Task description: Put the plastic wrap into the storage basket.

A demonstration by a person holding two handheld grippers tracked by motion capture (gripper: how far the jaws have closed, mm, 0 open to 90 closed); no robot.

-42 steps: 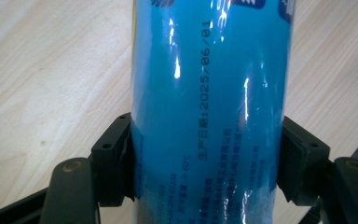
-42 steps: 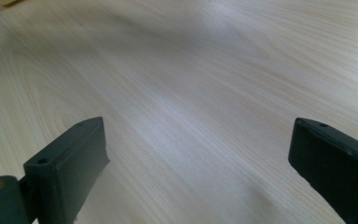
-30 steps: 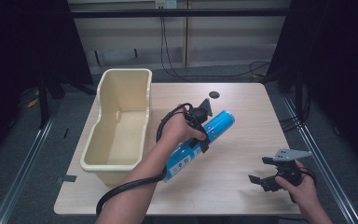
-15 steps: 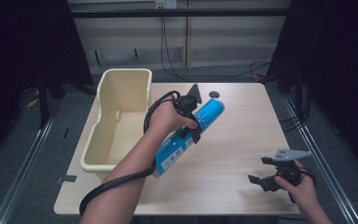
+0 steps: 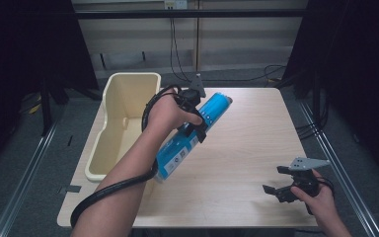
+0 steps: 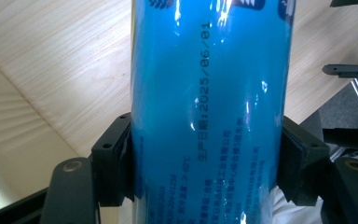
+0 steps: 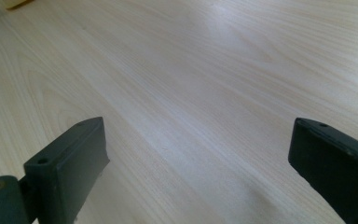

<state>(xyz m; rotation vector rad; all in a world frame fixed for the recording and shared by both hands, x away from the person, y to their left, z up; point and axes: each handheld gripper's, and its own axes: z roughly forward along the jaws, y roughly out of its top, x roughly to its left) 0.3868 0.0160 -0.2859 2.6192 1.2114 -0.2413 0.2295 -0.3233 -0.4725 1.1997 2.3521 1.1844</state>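
Observation:
A long blue cylindrical package [image 5: 186,140] with printed text hangs tilted above the wooden table [image 5: 256,128], its upper end pointing to the far right. My left gripper [image 5: 196,117] is shut on its middle. In the left gripper view the two black jaws press against both sides of the blue package [image 6: 209,93], and the left gripper [image 6: 207,163] carries it above the table. My right gripper [image 5: 278,190] rests low near the table's front right corner, open. In the right gripper view the right gripper [image 7: 200,158] has bare wood between its wide-apart jaws.
A cream plastic bin [image 5: 109,108] stands along the table's left side, just left of the held package. A black cable [image 5: 103,192] trails from the left gripper down along the forearm. Metal rails run along the floor on both sides of the table.
The left gripper has carried the blue package to the left, toward the cream bin, and a little nearer the camera. The right gripper has stayed where it was.

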